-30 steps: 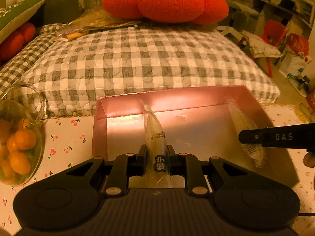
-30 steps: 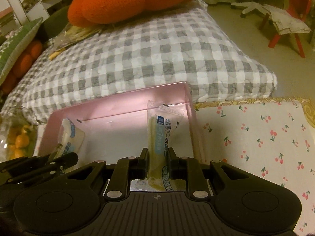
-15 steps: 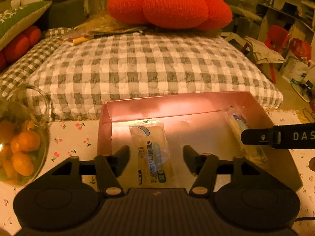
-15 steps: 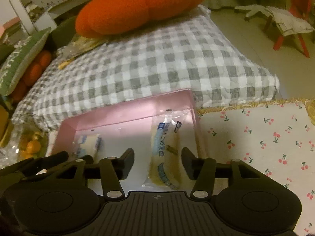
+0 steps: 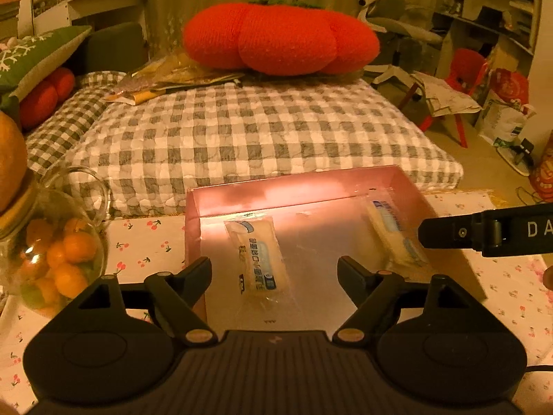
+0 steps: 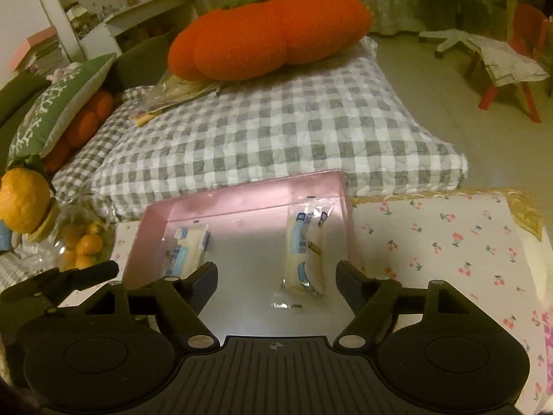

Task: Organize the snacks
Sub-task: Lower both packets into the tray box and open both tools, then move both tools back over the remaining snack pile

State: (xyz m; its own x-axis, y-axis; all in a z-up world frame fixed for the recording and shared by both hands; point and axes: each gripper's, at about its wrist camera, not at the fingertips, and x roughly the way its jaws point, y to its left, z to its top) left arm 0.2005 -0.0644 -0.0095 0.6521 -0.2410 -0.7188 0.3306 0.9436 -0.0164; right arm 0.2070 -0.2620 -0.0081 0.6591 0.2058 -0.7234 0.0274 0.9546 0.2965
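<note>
Two clear-wrapped pale snack bars lying flat in shallow pink cardboard box [image 5: 411, 186]: left packet [image 5: 257, 257], right packet [image 6: 304, 252]. Left gripper [image 5: 274, 269] and right gripper [image 6: 276, 275] just spread wide, holding nothing. No further snacks visible; possibly finished.

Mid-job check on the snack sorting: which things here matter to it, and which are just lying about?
Part of the job:
- pink box
- left snack packet, lying in the box
- right snack packet, lying in the box
- left gripper and right gripper, both open, holding nothing

Just lying about:
- glass jar of small oranges
- red pumpkin cushion
- checked cushion
</note>
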